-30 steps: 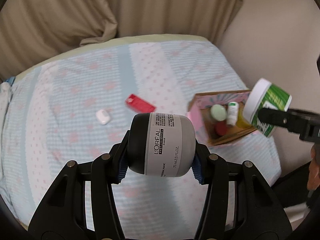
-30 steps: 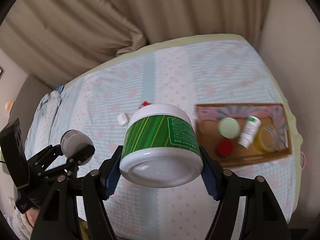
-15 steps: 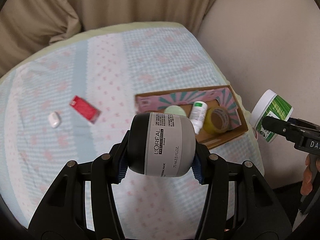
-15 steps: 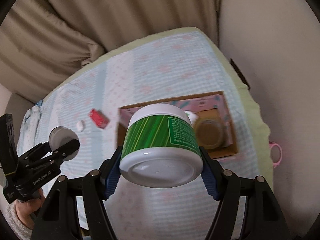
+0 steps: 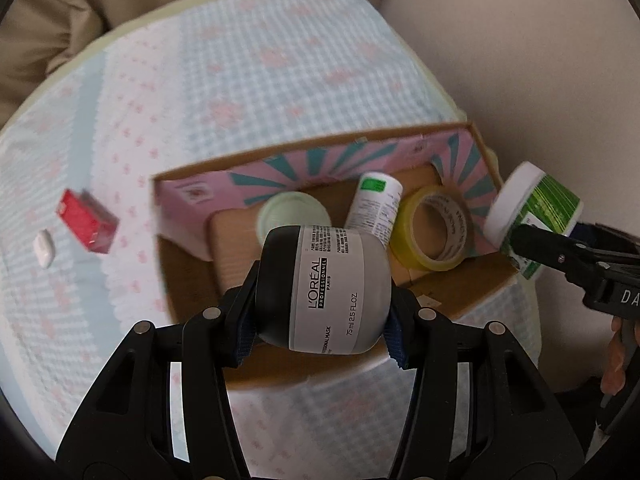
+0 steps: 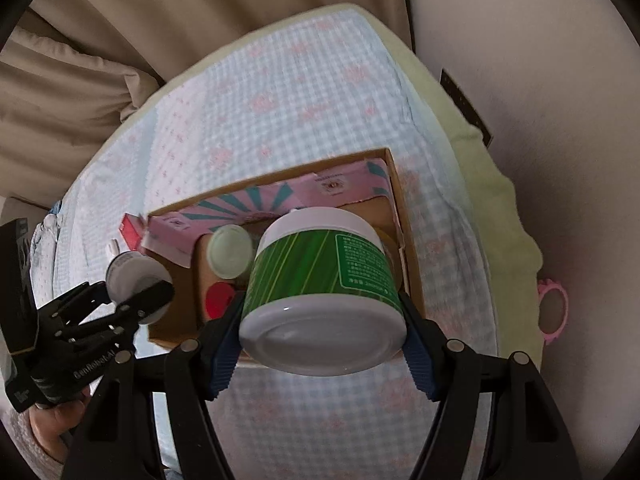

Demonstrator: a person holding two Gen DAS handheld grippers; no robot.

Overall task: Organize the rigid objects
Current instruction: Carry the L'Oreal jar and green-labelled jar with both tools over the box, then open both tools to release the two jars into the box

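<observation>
My left gripper (image 5: 322, 326) is shut on a grey and black cosmetic jar (image 5: 332, 288), held above the near left part of an open cardboard box (image 5: 192, 176) with a pink and teal lining. My right gripper (image 6: 324, 336) is shut on a green tub with a white lid (image 6: 320, 276), hanging over the box's right half (image 6: 396, 184). In the left wrist view the green tub (image 5: 532, 216) shows at the box's right end. Inside lie a pale green lid (image 5: 294, 212), a white bottle (image 5: 374, 204), a yellow tape roll (image 5: 432, 228) and a red cap (image 6: 218, 300).
A red packet (image 5: 86, 220) and a small white case (image 5: 43, 248) lie on the checked bedspread (image 5: 260, 60) left of the box. Beige curtains (image 6: 120, 40) hang behind the bed, a wall stands to the right, and a pink ring (image 6: 554, 312) hangs at the bed's right edge.
Both grippers have moved right and down toward the box, which now sits large under the held jars. The red packet and white case have slid to the left of the views.
</observation>
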